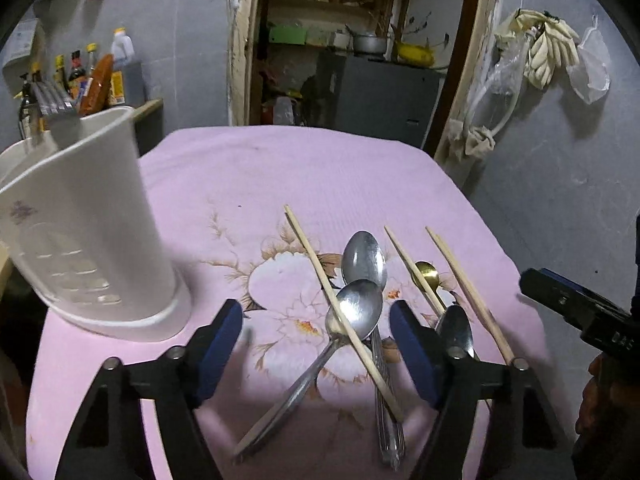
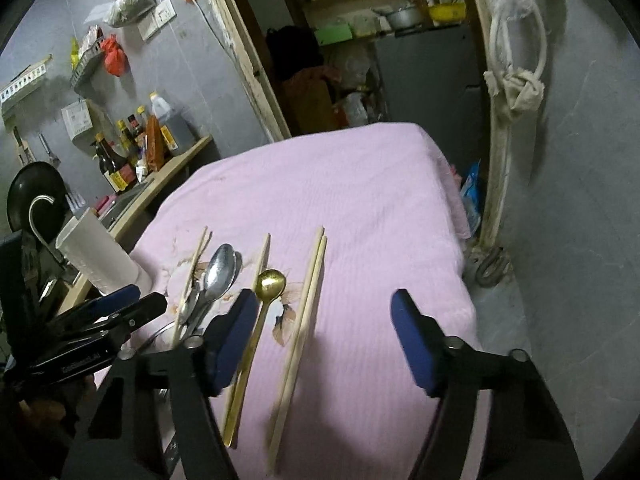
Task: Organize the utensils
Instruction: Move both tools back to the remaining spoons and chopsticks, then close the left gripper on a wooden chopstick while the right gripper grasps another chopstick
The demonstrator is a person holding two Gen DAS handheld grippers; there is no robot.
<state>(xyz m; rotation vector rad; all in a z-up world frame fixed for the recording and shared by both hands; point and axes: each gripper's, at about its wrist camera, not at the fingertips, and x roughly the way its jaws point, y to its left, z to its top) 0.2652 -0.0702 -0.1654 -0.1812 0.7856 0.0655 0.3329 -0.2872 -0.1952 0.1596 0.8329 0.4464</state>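
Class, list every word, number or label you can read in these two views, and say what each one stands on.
"DAS", partly cut off: on the right hand-held gripper body.
Embossed lettering on the left hand-held gripper arm: too blurred to read.
Sauce bottles labels: too small to read.
White utensil holder markings: no numbers legible.

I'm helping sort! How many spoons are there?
4. Two silver spoons cross in the middle, a third lies right of them, a gold spoon behind it. Others may be hidden.

Three steel spoons (image 1: 362, 308) are counted on the pink cloth (image 1: 320, 176); one gold spoon (image 2: 271, 283) is seen; four loose chopsticks (image 1: 340, 312) are counted from the right wrist view; one white holder (image 1: 84, 216) is present.
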